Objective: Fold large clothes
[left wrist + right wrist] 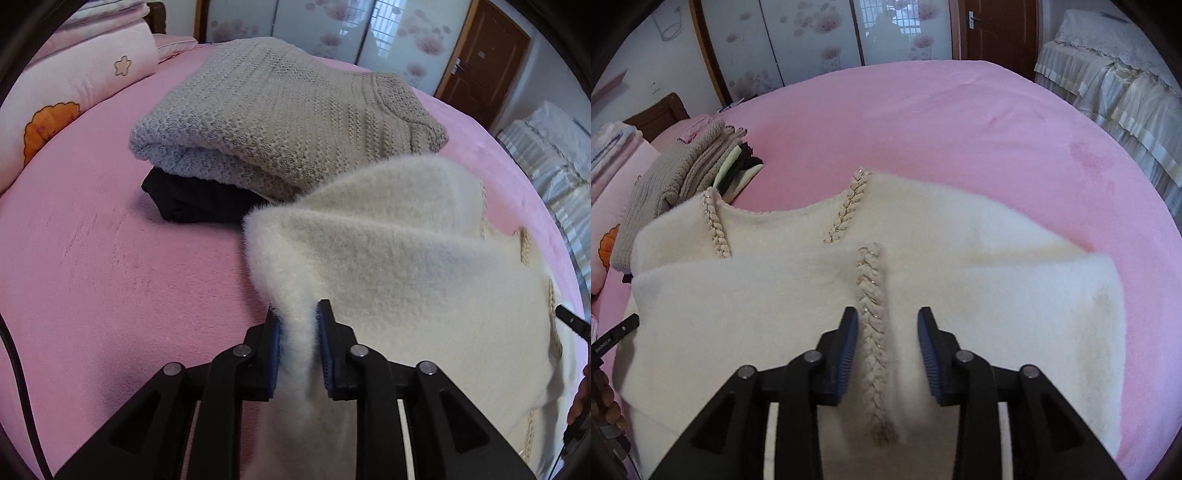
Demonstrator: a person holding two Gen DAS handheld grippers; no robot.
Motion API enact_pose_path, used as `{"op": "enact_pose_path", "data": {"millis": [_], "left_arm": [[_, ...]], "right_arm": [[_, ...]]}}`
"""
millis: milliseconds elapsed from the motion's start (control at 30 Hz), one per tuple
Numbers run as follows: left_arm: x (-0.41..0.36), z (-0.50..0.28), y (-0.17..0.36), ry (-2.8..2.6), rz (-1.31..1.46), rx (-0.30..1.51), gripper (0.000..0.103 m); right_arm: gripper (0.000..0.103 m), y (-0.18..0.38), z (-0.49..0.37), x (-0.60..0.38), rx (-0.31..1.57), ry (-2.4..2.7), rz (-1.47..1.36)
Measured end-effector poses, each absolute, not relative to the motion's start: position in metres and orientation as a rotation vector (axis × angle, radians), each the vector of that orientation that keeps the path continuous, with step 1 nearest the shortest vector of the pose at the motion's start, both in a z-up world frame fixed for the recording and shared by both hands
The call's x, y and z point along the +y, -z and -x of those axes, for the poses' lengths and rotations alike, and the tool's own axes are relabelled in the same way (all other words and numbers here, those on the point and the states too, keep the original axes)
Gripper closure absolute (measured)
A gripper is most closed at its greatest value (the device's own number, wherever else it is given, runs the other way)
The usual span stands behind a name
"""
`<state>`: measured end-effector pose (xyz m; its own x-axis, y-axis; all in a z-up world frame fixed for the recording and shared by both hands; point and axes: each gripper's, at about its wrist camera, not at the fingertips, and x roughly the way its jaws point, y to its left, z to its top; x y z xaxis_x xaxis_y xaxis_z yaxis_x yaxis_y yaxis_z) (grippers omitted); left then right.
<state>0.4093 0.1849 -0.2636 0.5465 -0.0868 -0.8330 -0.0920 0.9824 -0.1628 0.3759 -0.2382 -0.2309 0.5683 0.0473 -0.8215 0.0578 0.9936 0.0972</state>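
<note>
A fluffy cream-white sweater with braided trim lies partly folded on the pink bed. My left gripper is shut on a raised fold of the sweater at its left edge. My right gripper is open, its fingers on either side of the braided trim, above the sweater's middle. The sweater's near part is hidden under both grippers.
A folded beige knit sweater sits on a black garment beyond the white one, also in the right wrist view. Pink pillows lie at the left. A covered sofa stands right of the bed.
</note>
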Motion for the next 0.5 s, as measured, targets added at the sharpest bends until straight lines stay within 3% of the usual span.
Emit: {"op": "enact_pose_path", "data": {"millis": [300, 500], "left_arm": [[0.204, -0.384, 0.219, 0.004, 0.295, 1.013, 0.074], [0.162, -0.356, 0.208, 0.094, 0.301, 1.031, 0.072]], "right_arm": [[0.06, 0.207, -0.322, -0.236, 0.909, -0.062, -0.123], [0.06, 0.204, -0.3, -0.198, 0.894, -0.151, -0.119]]}}
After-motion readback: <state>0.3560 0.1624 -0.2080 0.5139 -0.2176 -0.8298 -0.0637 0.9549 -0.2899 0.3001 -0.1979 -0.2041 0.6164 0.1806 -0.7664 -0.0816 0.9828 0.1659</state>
